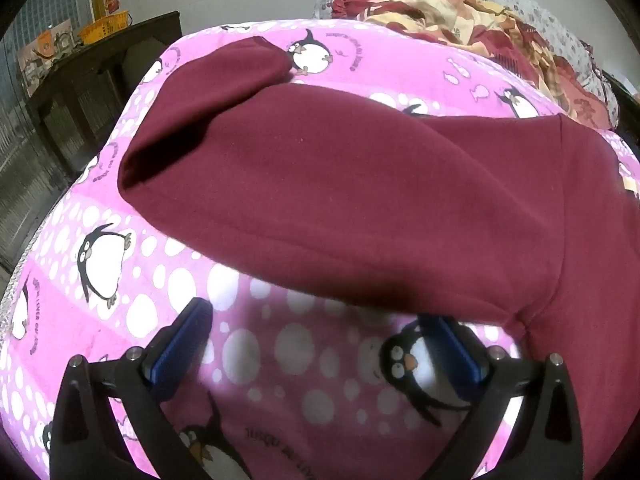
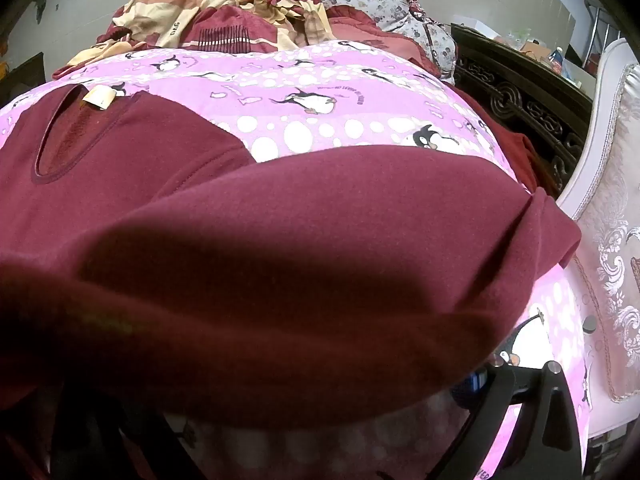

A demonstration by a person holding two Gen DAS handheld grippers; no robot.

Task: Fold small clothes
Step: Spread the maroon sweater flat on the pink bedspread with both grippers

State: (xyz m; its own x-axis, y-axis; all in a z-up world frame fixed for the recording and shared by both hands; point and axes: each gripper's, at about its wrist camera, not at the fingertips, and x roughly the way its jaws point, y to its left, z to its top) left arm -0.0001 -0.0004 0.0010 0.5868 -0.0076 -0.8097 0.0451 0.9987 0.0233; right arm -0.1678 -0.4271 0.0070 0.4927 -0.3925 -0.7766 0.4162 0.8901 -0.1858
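**Both tongs spread wide over maroon top on penguin blanket**

Left tongs hang just above the bed with their two blue-padded fingers standing far apart and nothing between them but pink blanket. A maroon top lies spread across that blanket just beyond the fingertips, one sleeve running toward the left edge of the bed and its hem close to the right-hand finger, though contact cannot be judged from this angle.

From the right wrist camera, the right tongs are mostly buried under a fold of the same garment; only the dark frame and a sliver of blue pad show at the lower right. Their jaws stand fully apart, and the cloth drapes over them rather than being pinched. Its neckline sits at the upper left of that view, with a small cream label sewn inside the collar; the print on it is too small to read.

Cartoon penguins, white dots and little fish cover the blanket, along with curved lines of lettering that are too warped to make out with any certainty. Behind it lies a heap of red-and-yellow bedding, where a strip of cloth carries the letters "D&G". An orange basket sits on a dark cabinet beside the bed.
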